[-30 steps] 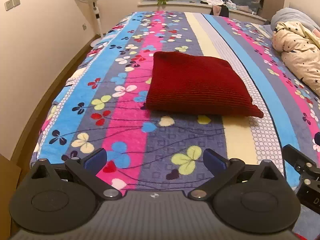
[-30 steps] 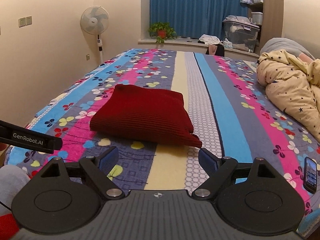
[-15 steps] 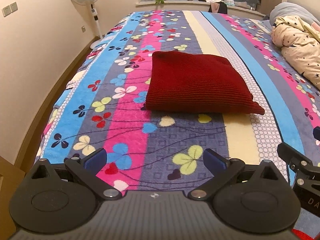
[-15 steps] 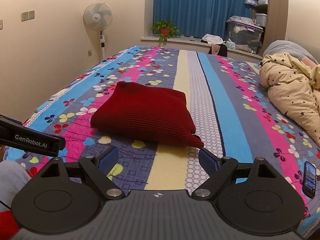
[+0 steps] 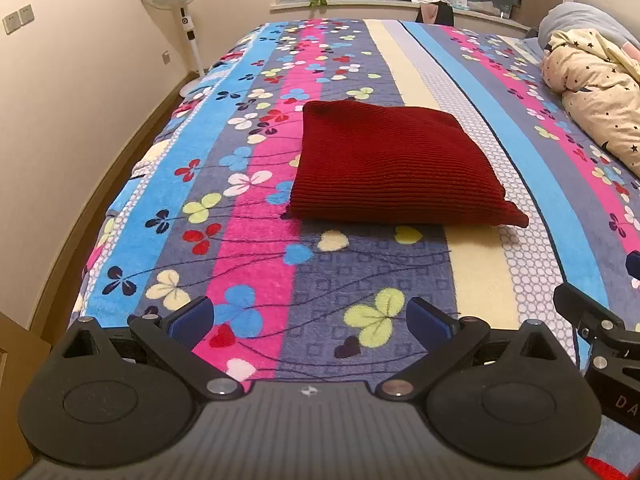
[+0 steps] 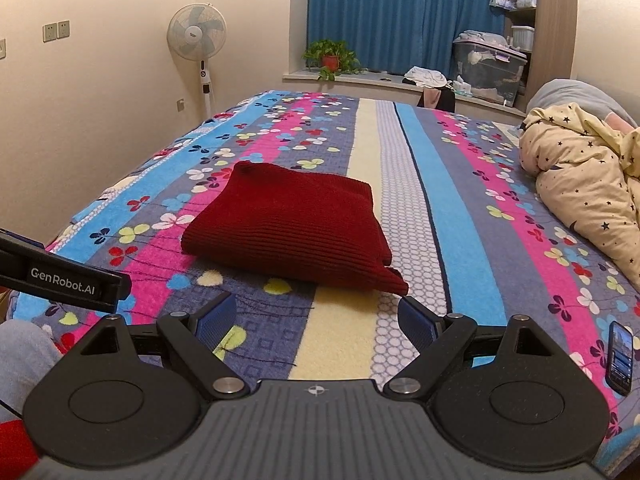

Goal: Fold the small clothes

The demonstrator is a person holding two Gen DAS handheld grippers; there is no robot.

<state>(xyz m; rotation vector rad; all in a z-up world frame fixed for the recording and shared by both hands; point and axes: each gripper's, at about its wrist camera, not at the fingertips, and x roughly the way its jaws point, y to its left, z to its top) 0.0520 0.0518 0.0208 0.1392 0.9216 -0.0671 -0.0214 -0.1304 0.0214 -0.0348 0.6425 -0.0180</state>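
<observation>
A dark red knitted garment [image 5: 394, 164] lies folded into a flat square on the striped flowered bedspread [image 5: 260, 240]. It shows in the right wrist view too, the red garment [image 6: 292, 228] sitting ahead and slightly left. My left gripper [image 5: 308, 320] hovers over the near edge of the bed, well short of the garment, open with nothing between its blue pads. My right gripper [image 6: 316, 322] is also open and empty, its fingertips just short of the garment's near corner. Each gripper's body shows at the edge of the other's view.
A cream star-print quilt [image 6: 588, 196] is bunched at the bed's right side. A phone [image 6: 619, 358] lies on the bedspread near the right edge. A standing fan [image 6: 198, 40] is by the left wall. A plant and storage boxes stand on the far window ledge.
Both views have shifted only slightly. The garment lies where it was and both grippers stay open.
</observation>
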